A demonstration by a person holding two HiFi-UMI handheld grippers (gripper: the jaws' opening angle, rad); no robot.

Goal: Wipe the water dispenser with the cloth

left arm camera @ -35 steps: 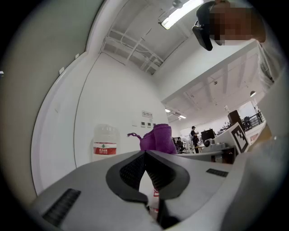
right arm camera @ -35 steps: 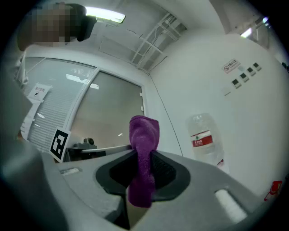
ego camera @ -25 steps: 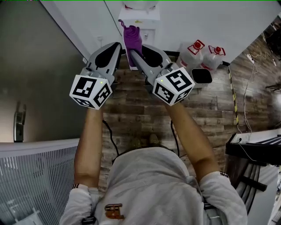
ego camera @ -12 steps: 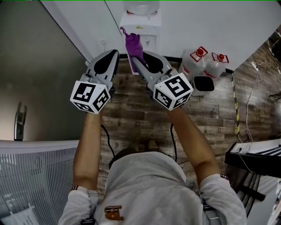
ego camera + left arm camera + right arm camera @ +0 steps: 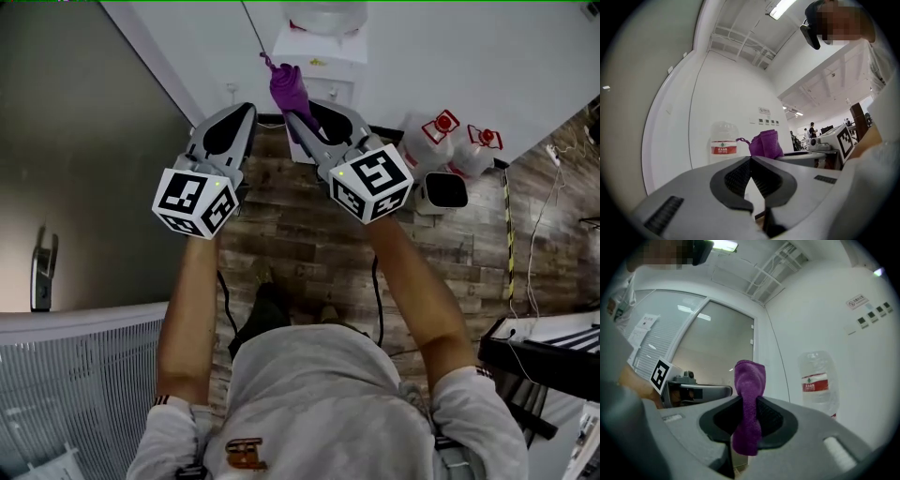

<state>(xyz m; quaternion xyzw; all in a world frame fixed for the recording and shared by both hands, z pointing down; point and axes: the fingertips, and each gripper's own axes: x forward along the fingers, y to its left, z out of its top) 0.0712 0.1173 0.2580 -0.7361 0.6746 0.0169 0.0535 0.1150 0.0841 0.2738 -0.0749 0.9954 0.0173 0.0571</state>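
A white water dispenser [image 5: 319, 56] stands against the wall straight ahead, with a clear bottle [image 5: 325, 13] on top; the bottle [image 5: 723, 146] [image 5: 818, 383] with its red label shows in both gripper views. My right gripper [image 5: 295, 117] [image 5: 748, 417] is shut on a purple cloth [image 5: 286, 86] [image 5: 749, 399], which sticks up past the jaws, a short way in front of the dispenser. My left gripper [image 5: 246, 114] [image 5: 750, 164] is held beside it, jaws shut with nothing between them. The cloth [image 5: 765, 143] appears to its right.
Two white jugs with red caps [image 5: 439, 139] and a small dark-topped bin [image 5: 443, 192] stand on the wood floor [image 5: 291, 253] right of the dispenser. A grey wall [image 5: 84, 141] runs along the left. A cable [image 5: 511, 225] lies at the right.
The person has stepped closer to the dispenser. Both grippers have moved forward with the cloth, which now reaches the dispenser's front in the head view.
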